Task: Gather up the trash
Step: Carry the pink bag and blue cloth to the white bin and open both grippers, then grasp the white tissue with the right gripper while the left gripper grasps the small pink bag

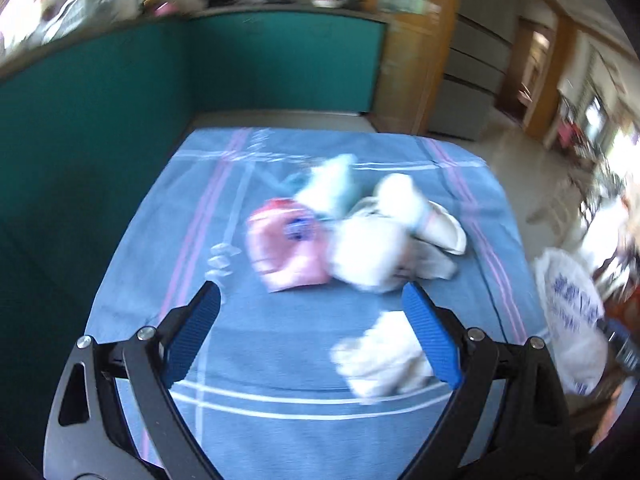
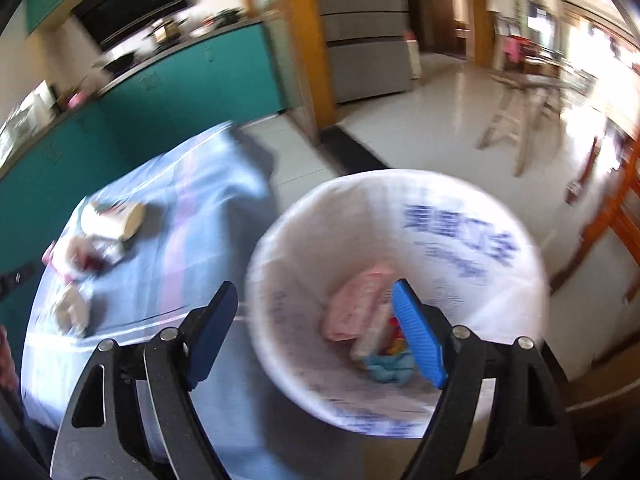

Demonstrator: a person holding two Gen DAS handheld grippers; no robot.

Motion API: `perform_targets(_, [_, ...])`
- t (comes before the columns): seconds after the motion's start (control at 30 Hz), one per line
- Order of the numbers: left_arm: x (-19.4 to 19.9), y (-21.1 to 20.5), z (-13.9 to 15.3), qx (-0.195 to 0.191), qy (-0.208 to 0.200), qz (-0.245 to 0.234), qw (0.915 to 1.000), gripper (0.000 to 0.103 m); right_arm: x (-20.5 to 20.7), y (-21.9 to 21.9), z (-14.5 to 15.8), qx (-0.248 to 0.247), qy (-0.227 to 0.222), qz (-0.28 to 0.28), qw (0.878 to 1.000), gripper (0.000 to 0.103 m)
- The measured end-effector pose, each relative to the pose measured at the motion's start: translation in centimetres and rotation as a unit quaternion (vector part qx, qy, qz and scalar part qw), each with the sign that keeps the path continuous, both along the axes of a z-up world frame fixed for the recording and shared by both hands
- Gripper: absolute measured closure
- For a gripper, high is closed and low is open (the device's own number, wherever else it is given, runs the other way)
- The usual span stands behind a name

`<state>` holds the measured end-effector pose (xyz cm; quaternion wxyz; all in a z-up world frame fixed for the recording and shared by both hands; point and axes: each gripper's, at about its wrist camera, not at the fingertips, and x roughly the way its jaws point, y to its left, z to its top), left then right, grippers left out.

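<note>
The left claw [image 1: 312, 320] is wide open and holds nothing; its 2 blue pads [image 1: 430, 344] stand far apart above the worktop [image 1: 160, 264], which carries a blue cloth with pink and white stripes. The view is blurred. On the cloth, beyond the claw, lies a pile of trash: a pink packet [image 1: 286, 252], and touching it on the right side a white crumpled wrapper [image 1: 368, 252]. Behind the packet there is a white and teal piece [image 1: 330, 188]. A separate white crumpled paper [image 1: 380, 356] lies nearer than the pile, just beside the right pad of this claw.

The right claw [image 2: 316, 320] is also open and empty. It hangs above the trash bin [image 2: 472, 216], which stands on the floor just beside the worktop and has a white liner bag with blue letters. Inside the bin lie a pink packet [image 2: 356, 304] and something light blue [image 2: 390, 366].
</note>
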<state>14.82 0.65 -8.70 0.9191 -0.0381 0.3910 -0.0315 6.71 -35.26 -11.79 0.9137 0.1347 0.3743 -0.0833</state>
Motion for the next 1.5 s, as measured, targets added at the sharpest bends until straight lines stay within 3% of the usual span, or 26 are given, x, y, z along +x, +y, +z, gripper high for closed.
perform_targets(0.07, [0.1,1.7,-0.4,-0.014,0.007,0.019,0.9997,0.011,1.6,3.1,-0.4,0.006,0.01,0.047,0.999,0.025])
perform_targets(0.2, [0.7,3.7,-1.3,-0.004,0.015,0.038,0.9992,0.011,4.1,10.4,-0.8,0.002,0.018,0.145,0.989,0.025])
perform_targets(0.43, [3.2,6.0,-2.6,-0.019,0.041,0.044,0.998,0.011,7.8,22.5,-0.6,0.0,0.002,0.301,0.954,0.024])
perform_targets(0.57, [4.8,6.1,-2.2,-0.038,0.04,0.05,0.9972,0.011,9.6,26.3,-1.5,-0.024,0.013,0.336,0.942,0.024])
perform_targets(0.67, [6.0,6.0,-1.5,-0.08,0.039,0.045,0.995,0.007,10.5,27.5,-2.3,-0.031,0.023,0.339,0.94,0.024])
perform_targets(0.77, [7.5,5.4,-1.6,-0.093,0.046,0.047,0.9935,0.007,11.1,27.5,-2.9,-0.025,0.029,0.342,0.939,0.024])
perform_targets(0.93, [9.5,3.8,-3.5,-0.137,0.088,0.026,0.9864,0.007,10.8,27.6,-3.2,-0.027,0.03,0.354,0.934,0.024])
perform_targets(1.03, [10.2,3.1,-4.8,-0.14,0.105,0.024,0.9843,0.01,10.7,27.7,-3.6,-0.028,0.032,0.362,0.931,0.025])
perform_targets(1.17, [10.4,2.8,-5.7,-0.138,0.124,0.022,0.9824,0.037,9.9,27.6,-3.9,-0.021,0.033,0.375,0.926,0.041])
perform_targets(1.2, [10.2,2.7,-5.8,-0.135,0.124,0.02,0.9829,0.037,9.7,27.5,-3.8,-0.019,0.031,0.379,0.925,0.048])
perform_targets(1.3, [9.5,2.7,-5.6,-0.126,0.118,0.014,0.9848,0.041,9.2,27.4,-3.5,-0.028,0.023,0.376,0.926,0.055])
perform_targets(1.5, [7.0,3.0,-4.9,-0.107,0.099,0.013,0.9893,0.043,8.4,25.1,-2.6,-0.026,0.007,0.355,0.934,0.055])
